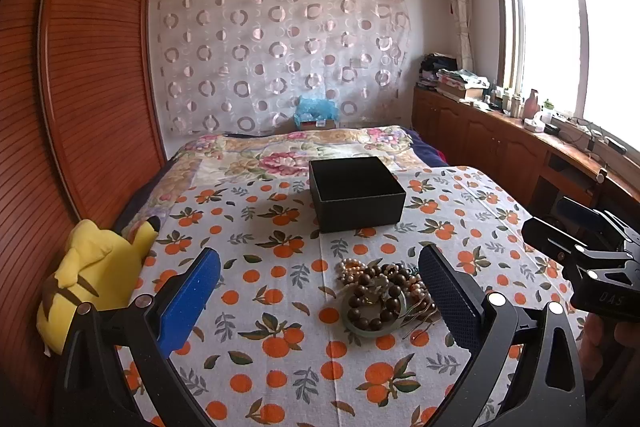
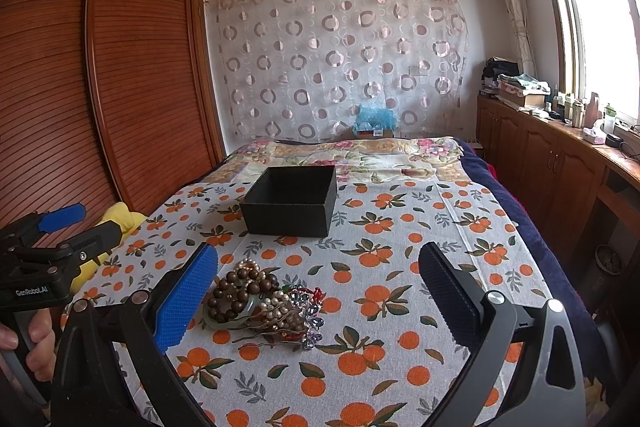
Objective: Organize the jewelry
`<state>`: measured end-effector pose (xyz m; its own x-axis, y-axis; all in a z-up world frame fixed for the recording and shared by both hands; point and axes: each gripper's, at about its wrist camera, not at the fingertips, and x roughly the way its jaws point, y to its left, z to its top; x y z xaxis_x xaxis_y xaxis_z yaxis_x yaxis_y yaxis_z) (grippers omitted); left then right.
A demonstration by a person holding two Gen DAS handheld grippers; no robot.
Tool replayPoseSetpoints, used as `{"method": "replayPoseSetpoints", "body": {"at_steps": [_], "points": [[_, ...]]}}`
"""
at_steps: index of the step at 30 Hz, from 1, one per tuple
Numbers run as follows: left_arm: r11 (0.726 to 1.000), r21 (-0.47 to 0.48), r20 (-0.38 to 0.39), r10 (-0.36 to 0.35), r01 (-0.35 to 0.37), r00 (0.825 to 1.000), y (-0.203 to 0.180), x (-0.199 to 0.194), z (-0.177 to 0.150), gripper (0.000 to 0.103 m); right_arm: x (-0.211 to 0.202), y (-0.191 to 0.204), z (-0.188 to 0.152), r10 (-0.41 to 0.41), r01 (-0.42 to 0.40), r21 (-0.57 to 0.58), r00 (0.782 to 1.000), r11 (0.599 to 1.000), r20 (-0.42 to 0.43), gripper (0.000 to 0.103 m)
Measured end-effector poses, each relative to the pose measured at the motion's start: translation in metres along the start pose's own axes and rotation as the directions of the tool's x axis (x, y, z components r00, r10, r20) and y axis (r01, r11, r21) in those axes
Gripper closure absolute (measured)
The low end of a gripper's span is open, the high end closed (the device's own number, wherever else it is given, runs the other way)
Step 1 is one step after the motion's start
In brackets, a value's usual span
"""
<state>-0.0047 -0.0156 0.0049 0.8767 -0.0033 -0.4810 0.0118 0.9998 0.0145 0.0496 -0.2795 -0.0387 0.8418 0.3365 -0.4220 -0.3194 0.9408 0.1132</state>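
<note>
- Jewelry pile: a tangle of dark wooden bead bracelets, pale pearl strands and a green bangle, lying on the orange-print cloth in front of the black box.
- The right wrist view adds what the left one barely shows: a cluster of clear and purple crystal beads with red pieces at the pile's right edge, and thin brown cords trailing toward the camera.
- Black box: open-topped, well apart from the pile, farther up the cloth. The right wrist view looks into its dark interior; I cannot tell whether anything lies inside.
- Left gripper: fingers spread wide, holding nothing, above the cloth. The pile sits between them, close to the black right finger and apart from the blue one.
- Right gripper: also spread wide and holding nothing. Here the pile lies just beside the blue left finger.
- Each view catches the other tool at its edge: the right gripper's body at the right of the left view, the left gripper with a hand on its handle at the left of the right view.
- Yellow plush toy: fully seen in the left wrist view, against the wooden wardrobe; only a sliver shows in the right one.
</note>
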Motion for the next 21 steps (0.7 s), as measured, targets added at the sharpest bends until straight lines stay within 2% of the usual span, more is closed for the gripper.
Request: {"method": "replayPoseSetpoints", "body": {"at_steps": [8,19,21], "points": [[1.0,-0.003,-0.026,-0.005,0.005,1.0,0.0,-0.002,-0.001,0.007,0.003,0.003,0.001,0.001,-0.001,0.003,1.0,1.0,-0.014,0.002],[0.999,-0.006,-0.108,-0.033,0.032,0.994,0.017,0.032,-0.021,0.007,0.017,-0.007,-0.016,0.031,-0.031,-0.013,0.998,0.999,-0.051,0.003],[0.999,-0.005,-0.121,-0.042,0.041,0.992,0.019,0.037,-0.024,0.007,0.021,-0.009,-0.019,0.036,-0.037,-0.016,0.997,0.999,-0.066,0.005]]}}
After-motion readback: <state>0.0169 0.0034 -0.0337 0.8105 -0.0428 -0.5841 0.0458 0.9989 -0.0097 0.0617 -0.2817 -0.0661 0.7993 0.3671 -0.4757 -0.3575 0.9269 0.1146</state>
